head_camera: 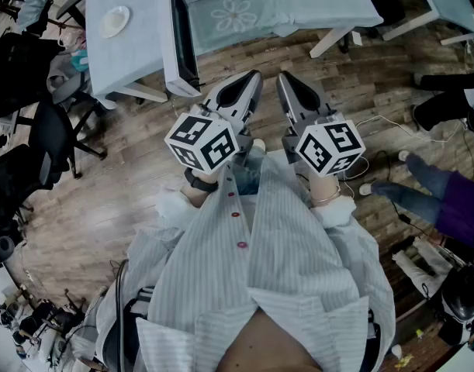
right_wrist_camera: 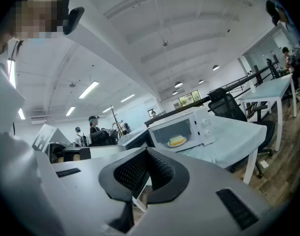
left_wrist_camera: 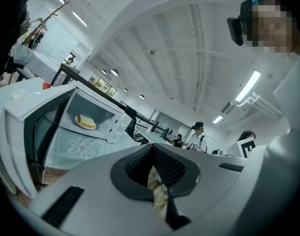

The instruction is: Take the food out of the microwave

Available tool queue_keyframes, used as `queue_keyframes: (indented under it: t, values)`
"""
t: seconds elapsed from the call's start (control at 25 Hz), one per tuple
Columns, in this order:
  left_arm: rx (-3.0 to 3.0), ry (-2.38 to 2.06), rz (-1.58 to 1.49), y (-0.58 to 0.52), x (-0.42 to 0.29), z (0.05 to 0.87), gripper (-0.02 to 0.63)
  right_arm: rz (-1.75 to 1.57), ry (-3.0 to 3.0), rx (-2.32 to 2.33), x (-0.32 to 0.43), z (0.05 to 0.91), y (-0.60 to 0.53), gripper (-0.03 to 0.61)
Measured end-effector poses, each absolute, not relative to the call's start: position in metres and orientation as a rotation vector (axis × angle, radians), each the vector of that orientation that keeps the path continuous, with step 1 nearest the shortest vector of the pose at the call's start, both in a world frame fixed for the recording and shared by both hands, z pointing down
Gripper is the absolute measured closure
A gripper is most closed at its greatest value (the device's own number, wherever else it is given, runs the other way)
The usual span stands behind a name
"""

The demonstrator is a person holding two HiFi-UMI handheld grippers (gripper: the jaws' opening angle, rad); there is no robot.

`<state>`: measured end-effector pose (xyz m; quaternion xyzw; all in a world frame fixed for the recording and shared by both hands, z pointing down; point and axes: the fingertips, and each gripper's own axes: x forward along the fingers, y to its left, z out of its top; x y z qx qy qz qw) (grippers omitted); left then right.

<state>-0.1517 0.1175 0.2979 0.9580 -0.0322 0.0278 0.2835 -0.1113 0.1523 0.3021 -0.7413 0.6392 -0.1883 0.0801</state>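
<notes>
Left gripper: clenched, nothing between the jaws. Right gripper: same, jaws together and empty. Both are held side by side just in front of the person's striped shirt, pointing at the far table, well apart from it.

Surface: the table is covered with a pale blue cloth, flower print on the front drop. The microwave sits on it with its door swung open to the left. The food, a yellowish slab, is inside the cavity on a plate.

Room: wood floor, open office, white ceiling with strip lights. A black chair stands near left, and a second table far right.

Counts:
- grippers: 2
- microwave: 1
- food: 1 piece
- plates: 2. One is under the food; an empty plate lies on the table left of the door
- tables seen: 2
- people in the far room: 2 in the right gripper view
</notes>
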Motion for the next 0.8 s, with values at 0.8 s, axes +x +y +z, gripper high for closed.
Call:
queue_keyframes:
  t: [0.8]
  values:
    - [2.572, -0.143, 0.016, 0.137, -0.135, 0.288, 0.604, -0.530, 1.935, -2.173, -0.095, 0.296, 0.177, 0.546]
